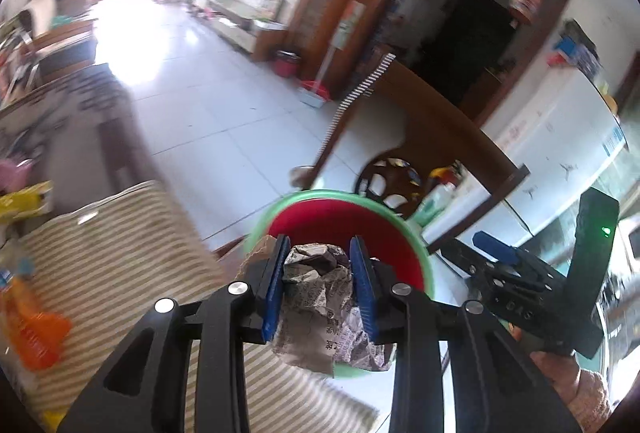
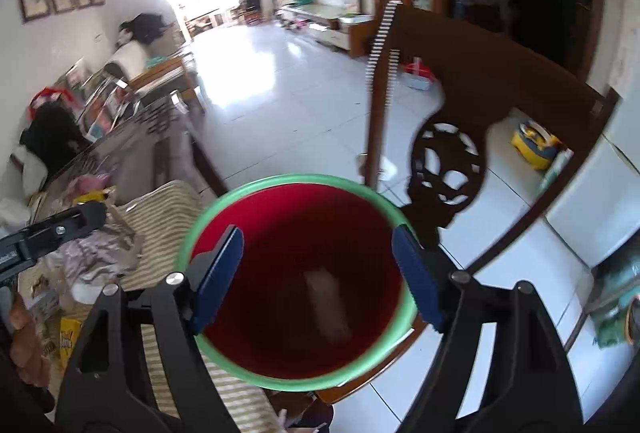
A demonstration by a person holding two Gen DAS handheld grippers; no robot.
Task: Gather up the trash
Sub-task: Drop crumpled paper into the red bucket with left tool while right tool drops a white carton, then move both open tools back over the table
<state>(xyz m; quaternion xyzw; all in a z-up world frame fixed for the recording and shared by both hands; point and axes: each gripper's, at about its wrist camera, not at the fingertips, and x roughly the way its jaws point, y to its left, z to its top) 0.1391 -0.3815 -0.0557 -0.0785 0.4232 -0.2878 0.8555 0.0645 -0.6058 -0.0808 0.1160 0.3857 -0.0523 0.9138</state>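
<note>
I hold crumpled newspaper wad (image 1: 320, 297) in left gripper (image 1: 322, 287) jaws over bin (image 1: 412, 245) | light, soft, crushable, pinch mid-bulk | right gripper (image 2: 318, 279) jaws wide, empty

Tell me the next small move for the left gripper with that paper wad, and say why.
Probably open the left gripper wider and let go. The crumpled newspaper sits between its blue fingers right over the red bin with the green rim. The right gripper is already open and empty above the same bin, with a blurred pale shape inside it, so a drop should land inside.
</note>
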